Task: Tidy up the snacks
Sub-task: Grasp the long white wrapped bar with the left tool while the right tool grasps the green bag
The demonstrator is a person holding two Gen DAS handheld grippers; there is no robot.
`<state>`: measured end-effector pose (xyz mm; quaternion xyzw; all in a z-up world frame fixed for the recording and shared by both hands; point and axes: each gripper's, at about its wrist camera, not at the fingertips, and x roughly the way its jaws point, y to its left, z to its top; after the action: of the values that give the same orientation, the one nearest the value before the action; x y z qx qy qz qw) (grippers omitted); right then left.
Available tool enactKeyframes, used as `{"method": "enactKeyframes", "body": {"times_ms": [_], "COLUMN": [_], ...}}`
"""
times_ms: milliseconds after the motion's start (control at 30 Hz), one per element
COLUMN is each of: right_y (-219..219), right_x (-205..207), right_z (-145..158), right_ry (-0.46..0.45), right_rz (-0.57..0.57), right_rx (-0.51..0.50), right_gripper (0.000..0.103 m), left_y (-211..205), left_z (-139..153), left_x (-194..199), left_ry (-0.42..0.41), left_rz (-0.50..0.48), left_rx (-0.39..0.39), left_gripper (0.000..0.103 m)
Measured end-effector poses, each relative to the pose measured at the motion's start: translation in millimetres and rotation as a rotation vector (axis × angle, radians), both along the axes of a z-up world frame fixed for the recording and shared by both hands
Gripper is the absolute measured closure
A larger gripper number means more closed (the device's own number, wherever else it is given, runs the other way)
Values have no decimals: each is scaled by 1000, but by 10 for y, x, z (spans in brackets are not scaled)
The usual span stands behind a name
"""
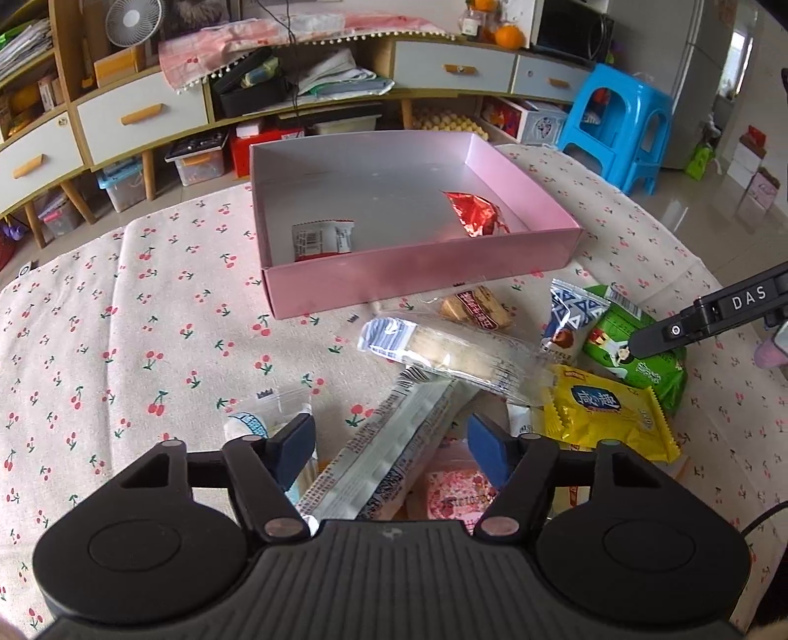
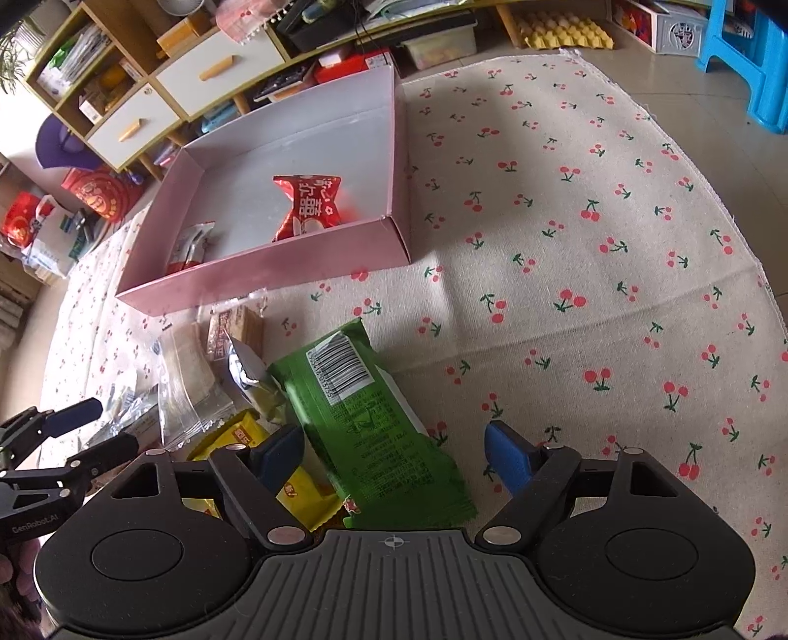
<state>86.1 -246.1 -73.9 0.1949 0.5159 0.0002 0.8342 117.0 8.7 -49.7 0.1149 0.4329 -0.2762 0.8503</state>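
While 2 snacks already lie in the pink box (image 1: 423, 268), both grippers hover with fingers wide apart, holding nothing: the left gripper (image 1: 391, 445) straddles a long white packet (image 1: 389, 453), the right gripper (image 2: 394, 455) a green packet (image 2: 374, 408). Lowering squarely before closing should keep neighbouring wrappers out.

A blue stool (image 1: 621, 120) stands at the upper right. A small fan (image 1: 134, 20) sits at the upper left, oranges (image 1: 507, 35) along the top.

Pink rectangular cardboard box (image 1: 423, 275) is sitting on the cherry-print cloth (image 1: 147, 320); red foil packet (image 1: 475, 214) is lying inside, right of the white-and-red wrapper (image 1: 322, 239). Mixed snack-packet pile (image 1: 492, 354) is lying in front.
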Motion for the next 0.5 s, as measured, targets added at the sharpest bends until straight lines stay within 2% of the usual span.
{"method": "enactKeyframes", "body": {"times_ms": [67, 200, 500], "right_y": [19, 76, 112], "right_x": [-2, 2, 21], "right_z": [14, 13, -82], "right_ry": [-13, -12, 6], "right_rz": [9, 34, 45], "right_rx": [3, 0, -33], "right_gripper": [26, 36, 49], "left_y": [-40, -68, -26], "left_z": [-27, -58, -119], "left_x": [-13, -21, 48], "left_ry": [4, -2, 40], "left_rz": [-15, -20, 16], "left_rx": [16, 41, 51], "left_gripper": [48, 50, 51]}}
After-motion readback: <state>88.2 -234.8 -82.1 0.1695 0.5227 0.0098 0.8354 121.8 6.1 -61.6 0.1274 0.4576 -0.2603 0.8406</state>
